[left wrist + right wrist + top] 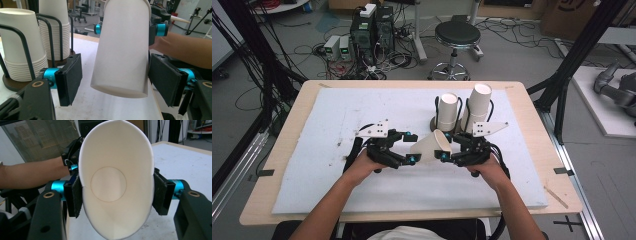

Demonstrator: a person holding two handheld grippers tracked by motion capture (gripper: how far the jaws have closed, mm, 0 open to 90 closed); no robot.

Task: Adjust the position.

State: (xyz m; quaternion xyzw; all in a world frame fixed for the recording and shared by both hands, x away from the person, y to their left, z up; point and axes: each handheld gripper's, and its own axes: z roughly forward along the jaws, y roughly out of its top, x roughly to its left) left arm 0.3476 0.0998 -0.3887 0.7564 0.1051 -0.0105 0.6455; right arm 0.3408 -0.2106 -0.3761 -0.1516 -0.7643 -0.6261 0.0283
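Left gripper (410,148): seen from the high view, it lies low over the white foam mat (337,120), held in the person's left hand (364,165), its tips pointing toward the right gripper. Its jaws stand apart. In the left gripper view the base end of the paper cup (122,50) hangs between the two black pads, with a clear gap to the pad on each side; nothing is touching. The cup's closed bottom points toward this gripper's camera and slightly downward.

Paper cup, high view (432,146): it lies on its side in the air between the two grippers, narrow end toward the left gripper, open mouth toward the right gripper. It is off the mat.

Right gripper (447,147): held in the person's right hand (487,167), tips pointing toward the left gripper. Its jaws are clamped on the cup at the rim end. In the right gripper view the pads (76,195) press the cup wall from both sides, and the mouth of the cup (116,182) is squeezed from round to a tall oval. The inside bottom disc is visible.

Beyond the right gripper's tips, near them, stand two stacks of cups (447,112) upside down in a black wire holder (438,102) on a dark round base. The right-hand stack leans to the right. In the left gripper view the stacks (22,50) stand to the left of the left pad.
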